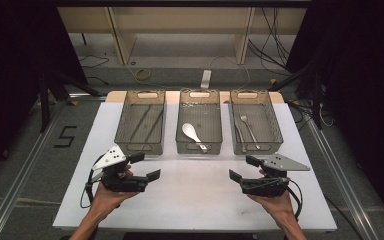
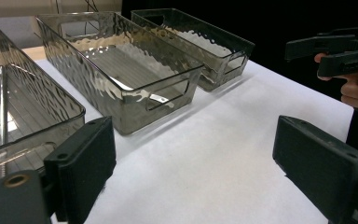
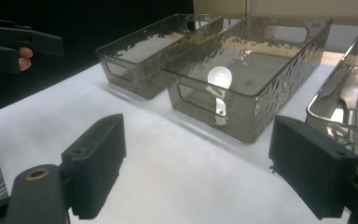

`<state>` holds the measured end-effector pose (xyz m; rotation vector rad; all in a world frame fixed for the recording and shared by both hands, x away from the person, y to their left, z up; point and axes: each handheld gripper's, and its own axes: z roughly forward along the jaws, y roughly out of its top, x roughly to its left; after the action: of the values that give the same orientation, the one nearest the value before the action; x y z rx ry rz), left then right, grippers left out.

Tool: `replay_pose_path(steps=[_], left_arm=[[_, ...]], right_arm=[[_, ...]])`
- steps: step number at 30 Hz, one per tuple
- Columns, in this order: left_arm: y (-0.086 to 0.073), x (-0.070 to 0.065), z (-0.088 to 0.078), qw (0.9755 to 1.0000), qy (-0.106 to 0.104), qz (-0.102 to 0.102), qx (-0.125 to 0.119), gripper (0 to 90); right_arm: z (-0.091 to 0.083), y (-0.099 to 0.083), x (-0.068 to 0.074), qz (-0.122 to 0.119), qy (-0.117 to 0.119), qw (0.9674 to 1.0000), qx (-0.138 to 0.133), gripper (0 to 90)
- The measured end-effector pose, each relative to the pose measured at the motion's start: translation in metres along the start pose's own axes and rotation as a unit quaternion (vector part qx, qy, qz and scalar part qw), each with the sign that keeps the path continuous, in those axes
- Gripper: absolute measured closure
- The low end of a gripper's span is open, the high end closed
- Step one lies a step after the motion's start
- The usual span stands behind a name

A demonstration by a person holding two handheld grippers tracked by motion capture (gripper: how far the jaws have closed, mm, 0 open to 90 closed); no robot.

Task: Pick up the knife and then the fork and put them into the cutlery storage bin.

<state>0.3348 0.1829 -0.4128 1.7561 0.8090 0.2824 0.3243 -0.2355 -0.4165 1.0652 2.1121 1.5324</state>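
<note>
A white tabletop [image 1: 195,195] carries three clear smoked bins in a row along its far side. In the high view the left bin [image 1: 141,121] holds a pair of dark chopsticks [image 1: 146,121], the middle bin [image 1: 199,121] a white spoon [image 1: 193,135], and the right bin [image 1: 255,120] metal cutlery [image 1: 249,129] whose exact pieces are hard to make out.

The left claw [image 1: 148,166] sits over the near left of the tabletop, held by the person's left hand [image 1: 111,192], its jaws spread wide with nothing between them. The right claw [image 1: 240,167] mirrors it at the near right, held by the right hand [image 1: 275,197], jaws also wide and empty. Both are just short of the bins, touching none.

The left gripper view looks along its own claw [image 2: 193,163] across bare tabletop, and the rippled wall of the middle bin [image 2: 135,100] hides the contents there. The right gripper view, past its own claw [image 3: 198,161], does show the white spoon [image 3: 219,79] through the bin wall, and a metal handle [image 3: 349,93] in the right bin at its right edge.
</note>
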Motion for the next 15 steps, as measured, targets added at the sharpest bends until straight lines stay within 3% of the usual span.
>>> replay_pose_path(steps=[15], left_arm=[[-0.003, -0.004, 0.0, 0.9999, -0.008, 0.003, 0.01, 12.4]], right_arm=[[-0.013, -0.021, -0.001, 0.012, -0.009, 0.9998, 0.015, 19.2]])
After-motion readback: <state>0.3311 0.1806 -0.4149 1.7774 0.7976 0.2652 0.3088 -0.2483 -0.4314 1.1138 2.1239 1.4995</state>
